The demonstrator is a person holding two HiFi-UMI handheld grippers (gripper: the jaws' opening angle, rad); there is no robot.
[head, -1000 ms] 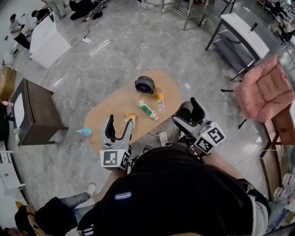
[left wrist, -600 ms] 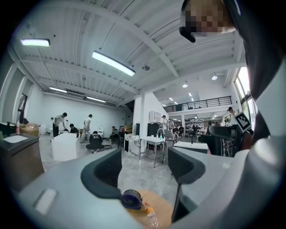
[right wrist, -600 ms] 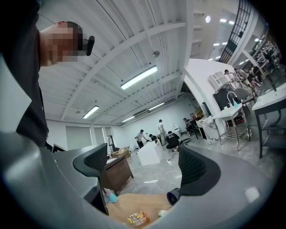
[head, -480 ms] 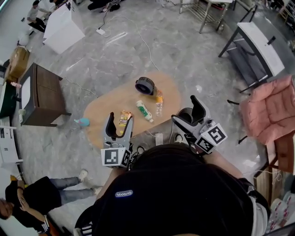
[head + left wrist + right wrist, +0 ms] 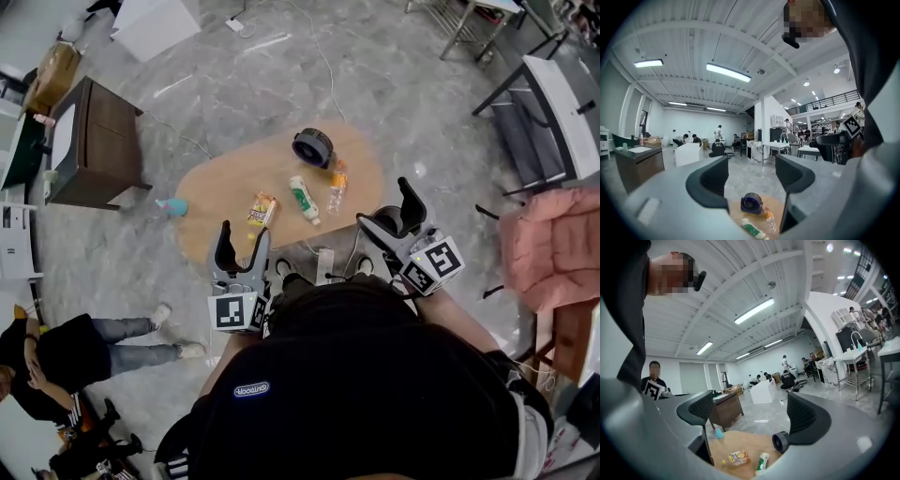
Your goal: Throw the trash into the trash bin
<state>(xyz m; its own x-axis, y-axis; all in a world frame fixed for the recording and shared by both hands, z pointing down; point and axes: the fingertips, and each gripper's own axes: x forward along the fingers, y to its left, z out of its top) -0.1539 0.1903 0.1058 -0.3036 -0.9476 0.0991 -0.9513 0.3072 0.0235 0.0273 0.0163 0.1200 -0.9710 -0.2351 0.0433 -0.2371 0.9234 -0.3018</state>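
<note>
Over the last second the head view has swung: the oval wooden desk (image 5: pixel 216 202) now sits higher in it, the brown cabinet (image 5: pixel 98 141) has slid to the upper left, and the pink padded chair (image 5: pixel 553 248) has dropped to the right edge, while both grippers have kept their places in front of the person. We see the left gripper (image 5: pixel 242 246) (image 5: pixel 752 180) held over the desk's near edge with its jaws apart and nothing between them, and the right gripper (image 5: pixel 389 217) (image 5: pixel 752 420) just off the desk's right end, likewise spread and empty. The dark round trash bin (image 5: pixel 312 147) (image 5: pixel 751 203) (image 5: pixel 780 441) stands at the desk's far end. The trash lies in a loose row nearer to us: a yellow snack packet (image 5: pixel 262 209) (image 5: pixel 738 457), a green-and-white tube (image 5: pixel 303 200) (image 5: pixel 753 229) (image 5: pixel 762 462) and a clear bottle (image 5: pixel 336 187) (image 5: pixel 769 221) with an orange band, close beside the bin. A teal object (image 5: pixel 172 205) (image 5: pixel 718 432) sits by the desk's left end; we cannot tell whether it touches. A white power strip (image 5: pixel 325 265) lies on the floor between the person's shoes (image 5: pixel 281 272) and the desk. Another person (image 5: pixel 66 347) stands at lower left. Print on the trash is too small to read; each gripper's cube (image 5: pixel 232 312) bears a black square marker.
</note>
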